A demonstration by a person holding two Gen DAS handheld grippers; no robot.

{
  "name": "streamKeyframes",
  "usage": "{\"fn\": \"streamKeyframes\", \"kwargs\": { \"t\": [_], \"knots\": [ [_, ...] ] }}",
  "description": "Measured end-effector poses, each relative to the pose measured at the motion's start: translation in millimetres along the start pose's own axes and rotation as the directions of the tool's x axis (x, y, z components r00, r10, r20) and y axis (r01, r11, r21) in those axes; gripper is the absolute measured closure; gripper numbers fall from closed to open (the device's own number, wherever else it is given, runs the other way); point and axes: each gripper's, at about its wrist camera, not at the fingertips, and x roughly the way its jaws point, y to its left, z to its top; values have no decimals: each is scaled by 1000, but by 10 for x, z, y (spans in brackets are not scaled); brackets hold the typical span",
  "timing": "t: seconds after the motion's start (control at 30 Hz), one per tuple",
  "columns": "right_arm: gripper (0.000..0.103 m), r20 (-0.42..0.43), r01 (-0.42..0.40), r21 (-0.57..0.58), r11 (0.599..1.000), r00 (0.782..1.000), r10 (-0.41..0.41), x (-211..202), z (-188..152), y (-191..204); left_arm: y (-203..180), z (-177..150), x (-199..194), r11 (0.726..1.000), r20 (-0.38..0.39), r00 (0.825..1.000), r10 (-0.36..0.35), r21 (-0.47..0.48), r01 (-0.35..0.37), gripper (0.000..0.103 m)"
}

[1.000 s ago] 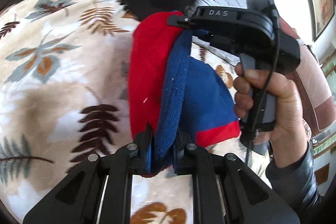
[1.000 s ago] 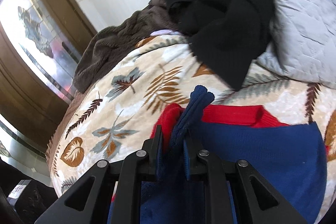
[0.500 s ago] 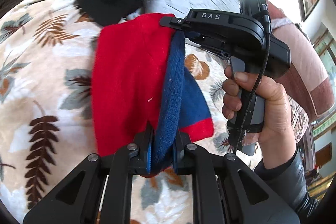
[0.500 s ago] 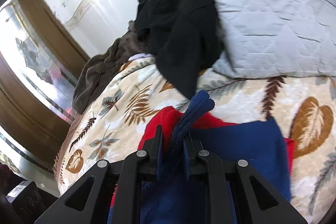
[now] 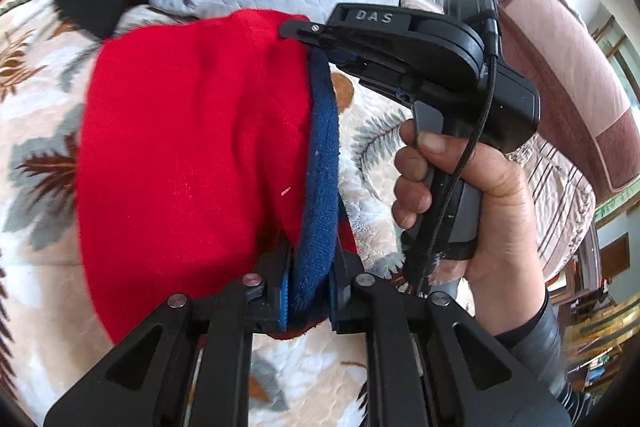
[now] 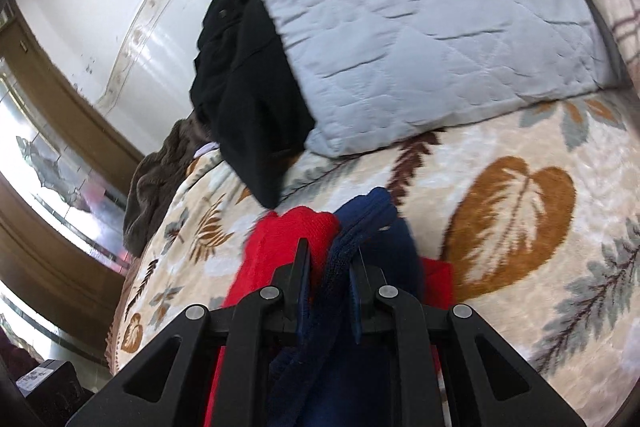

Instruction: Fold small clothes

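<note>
In the left wrist view the garment [image 5: 192, 147] hangs mid-frame above the bed [image 5: 36, 99], red panel left, blue edge right. The left gripper [image 5: 306, 291], bottom centre, pinches that blue edge; the right gripper [image 5: 316, 35], upper right, grips its far end. Uneven lowering could skew the fold; knit may slip.
</note>
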Motion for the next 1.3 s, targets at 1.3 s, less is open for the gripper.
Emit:
{"fn": "streamKeyframes", "kwargs": {
  "t": [1.3],
  "knots": [
    [97, -88, 10, -24, 1000, 996, -12, -507, -1142, 159, 950, -492, -343, 998, 96, 993, 62, -9, -61, 51]
  ]
}}
